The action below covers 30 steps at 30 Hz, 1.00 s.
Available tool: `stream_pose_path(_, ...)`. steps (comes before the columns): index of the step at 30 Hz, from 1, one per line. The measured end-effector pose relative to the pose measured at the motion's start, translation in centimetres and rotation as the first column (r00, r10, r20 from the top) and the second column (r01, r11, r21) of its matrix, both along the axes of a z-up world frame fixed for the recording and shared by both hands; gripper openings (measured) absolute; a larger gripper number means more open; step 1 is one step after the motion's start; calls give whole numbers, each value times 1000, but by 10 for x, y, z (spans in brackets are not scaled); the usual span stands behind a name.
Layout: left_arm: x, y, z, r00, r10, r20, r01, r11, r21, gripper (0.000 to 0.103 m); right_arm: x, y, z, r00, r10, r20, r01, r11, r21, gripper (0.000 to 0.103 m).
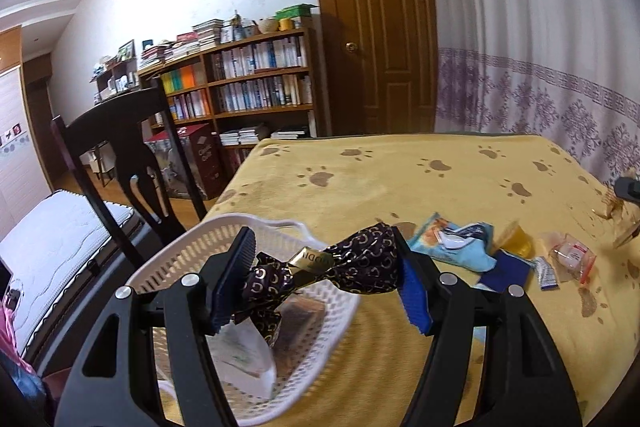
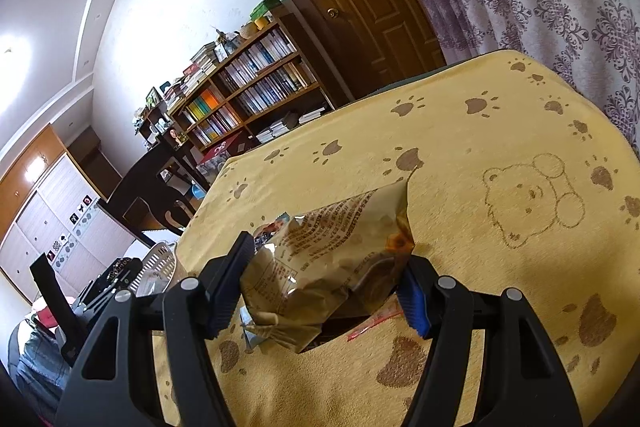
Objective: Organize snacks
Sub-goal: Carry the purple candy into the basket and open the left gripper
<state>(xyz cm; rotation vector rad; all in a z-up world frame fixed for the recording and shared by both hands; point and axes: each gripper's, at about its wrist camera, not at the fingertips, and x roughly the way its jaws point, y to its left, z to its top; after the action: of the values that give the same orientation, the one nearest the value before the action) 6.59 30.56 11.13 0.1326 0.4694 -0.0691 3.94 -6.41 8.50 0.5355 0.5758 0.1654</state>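
A room with a bookshelf (image 1: pixel 240 75), a brown door (image 1: pixel 380 27) and patterned curtains; in front lies a yellow cloth (image 1: pixel 440 187) printed with paws and a bear, spread over the work surface. A dark chair (image 1: pixel 120 163) stands at its left edge.

The left gripper (image 1: pixel 324 275) holds a dark candy (image 1: pixel 340 263), wrapped in patterned foil with twisted ends and a gold band, over the white basket (image 1: pixel 168 267). The fingers stand fairly wide, the wrapper spanning the gap between the pads, its ends pressed against each. It looks light and crinkly; the twisted ends will crush and slip, so the firmer middle is the better hold. The basket already holds a white packet (image 1: pixel 244 351) and a brown bar (image 1: pixel 300 323).

The right gripper (image 2: pixel 326 287) clamps a tan bag (image 2: pixel 336 267) with printed text, raised above the cloth. The fingers are spread about the bag's width, and the film buckles between them. It seems light, puffy and slippery, its contents probably brittle, so a gentle squeeze across the body suits it.

More snacks lie on the cloth to the right of the basket: a blue pack (image 1: pixel 456 247), a yellow cup (image 1: pixel 516 245), a navy packet (image 1: pixel 504 271) and a clear wrapped sweet (image 1: pixel 572 255).
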Motion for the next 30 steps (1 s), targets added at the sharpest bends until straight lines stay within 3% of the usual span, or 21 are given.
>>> stream_pose_path(16,15,74,15,991,128,-30,-131,984,-118,68,0,7,0,1000,22,2,-22,1000,-5,66)
stream_pose_path(18,16,77,14,990,135,-33,-139,982,-127,73,0,9,0,1000,27,1,-27,1000,-7,66)
stream_pose_path(20,18,82,12,988,154,-31,-157,977,-146,87,0,11,-1,999,32,-1,-32,999,-9,66)
stream_pose_path(30,17,99,17,980,200,-18,-201,965,-169,87,1,16,-2,999,48,-4,-48,999,-12,66)
